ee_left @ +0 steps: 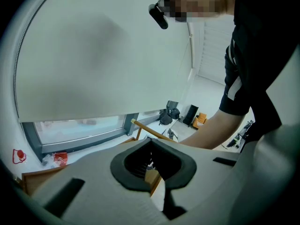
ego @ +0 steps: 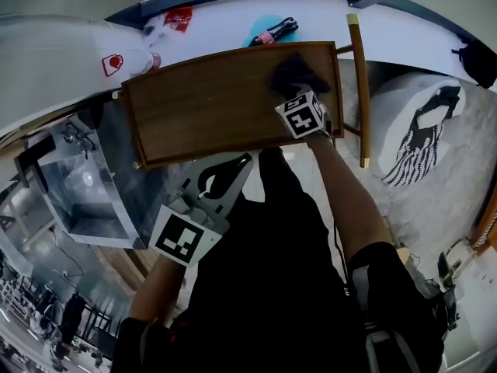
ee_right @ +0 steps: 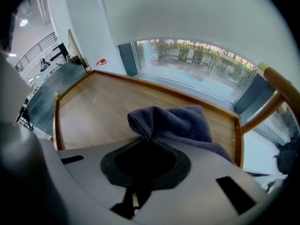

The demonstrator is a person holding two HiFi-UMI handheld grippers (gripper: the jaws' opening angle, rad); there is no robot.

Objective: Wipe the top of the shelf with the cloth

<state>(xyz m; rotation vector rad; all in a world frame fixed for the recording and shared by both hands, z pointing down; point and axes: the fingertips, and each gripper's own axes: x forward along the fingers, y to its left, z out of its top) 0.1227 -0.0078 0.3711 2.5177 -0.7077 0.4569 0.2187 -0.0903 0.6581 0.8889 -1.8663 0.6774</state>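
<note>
One wooden shelf top (ego: 210, 99) by a window sill (ego: 225, 22), right tongs (ee_right: 143, 142) clamping dark cloth (ee_right: 183, 123), left tongs (ego: 247, 160) closed, empty.

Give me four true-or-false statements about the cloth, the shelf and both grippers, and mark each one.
1. The right gripper is shut on the cloth. True.
2. The cloth lies at the left end of the shelf. False: in the head view it is near the right end.
3. The left gripper presses on the shelf top. False: it is off the shelf, near the person's body, holding nothing.
4. The shelf top has a raised rim. True.
</note>
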